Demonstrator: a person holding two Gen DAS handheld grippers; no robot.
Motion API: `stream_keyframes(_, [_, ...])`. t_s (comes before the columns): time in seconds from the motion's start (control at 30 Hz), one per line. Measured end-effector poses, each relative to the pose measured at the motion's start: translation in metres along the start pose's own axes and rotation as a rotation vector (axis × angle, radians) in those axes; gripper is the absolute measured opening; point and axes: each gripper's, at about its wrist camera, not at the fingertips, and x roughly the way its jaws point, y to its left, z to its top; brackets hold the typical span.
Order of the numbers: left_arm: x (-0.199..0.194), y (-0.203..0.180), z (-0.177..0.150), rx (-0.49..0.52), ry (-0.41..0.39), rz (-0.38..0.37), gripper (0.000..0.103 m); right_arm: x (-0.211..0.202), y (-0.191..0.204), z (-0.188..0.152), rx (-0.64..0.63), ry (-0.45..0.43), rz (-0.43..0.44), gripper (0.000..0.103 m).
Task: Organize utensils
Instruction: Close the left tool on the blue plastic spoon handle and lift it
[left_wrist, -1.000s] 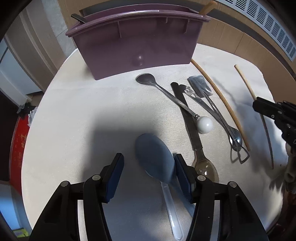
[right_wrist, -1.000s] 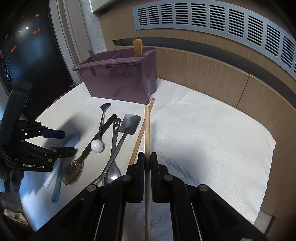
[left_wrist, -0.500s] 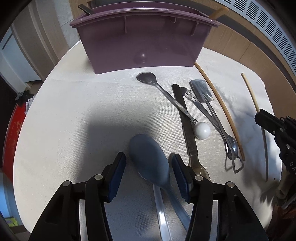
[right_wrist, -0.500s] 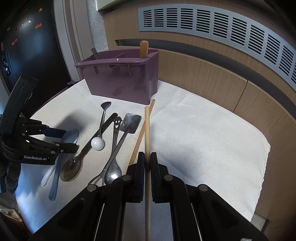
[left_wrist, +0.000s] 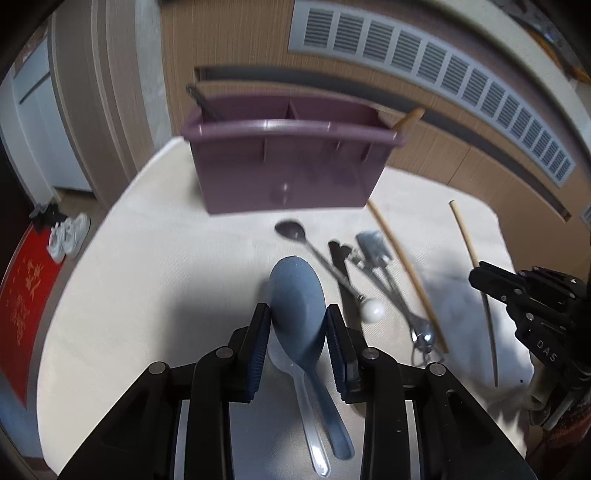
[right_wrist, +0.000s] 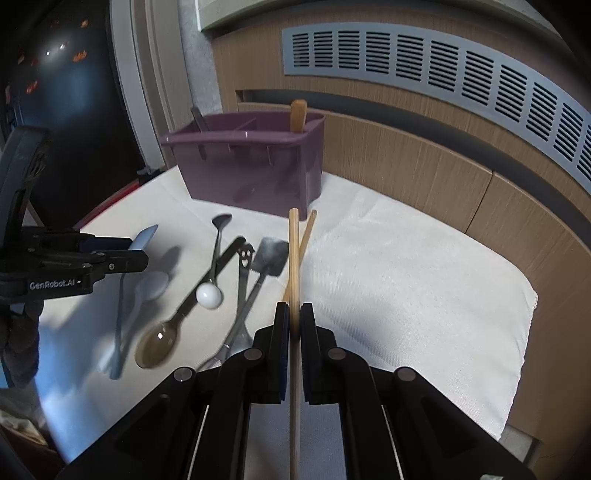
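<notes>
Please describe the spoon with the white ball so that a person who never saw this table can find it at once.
Start at the purple utensil caddy at the back of the white cloth. In front of it lies a row of loose utensils; the ball-ended spoon is the leftmost metal one. Only it has a round white ball on its handle's end.

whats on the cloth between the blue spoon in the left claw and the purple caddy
In the left wrist view, only a small dark metal spoon and bare white cloth lie between the blue spoon and the purple caddy.
</notes>
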Motion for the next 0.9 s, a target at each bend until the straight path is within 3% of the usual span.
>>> stream_keyframes(0.13, [-0.018,0.005,0.002,0.016,-0.062,-0.032,0.028,-0.011,0.004,0.008,0.002,-0.032,0.007,0.006])
stream_keyframes(0.23, [-0.029,0.006,0.003,0.011,-0.099,-0.054,0.01,-0.02,0.01,0.013,-0.004,-0.061,0.009,0.006])
stream_keyframes(0.43, [-0.046,0.008,0.003,0.022,-0.155,-0.068,0.007,-0.034,0.021,0.022,0.003,-0.102,0.026,0.006])
stream_keyframes(0.57, [-0.042,0.017,0.0,-0.009,-0.121,-0.08,0.008,-0.035,0.024,0.024,0.008,-0.084,0.047,0.006])
stream_keyframes(0.73, [-0.009,0.016,0.002,-0.071,-0.016,-0.122,0.009,-0.028,0.018,0.016,0.022,-0.053,0.022,0.006])
stream_keyframes(0.8, [0.009,0.013,0.006,-0.094,0.025,-0.136,0.013,-0.024,0.015,0.013,0.032,-0.049,0.018,0.006])
stream_keyframes(0.87, [0.024,0.007,0.008,-0.093,0.038,-0.094,0.038,-0.021,0.011,0.009,0.035,-0.049,0.018,0.006])
stream_keyframes(0.9, [0.03,0.005,0.008,-0.094,0.037,-0.073,0.046,-0.02,0.009,0.007,0.036,-0.051,0.015,0.006])
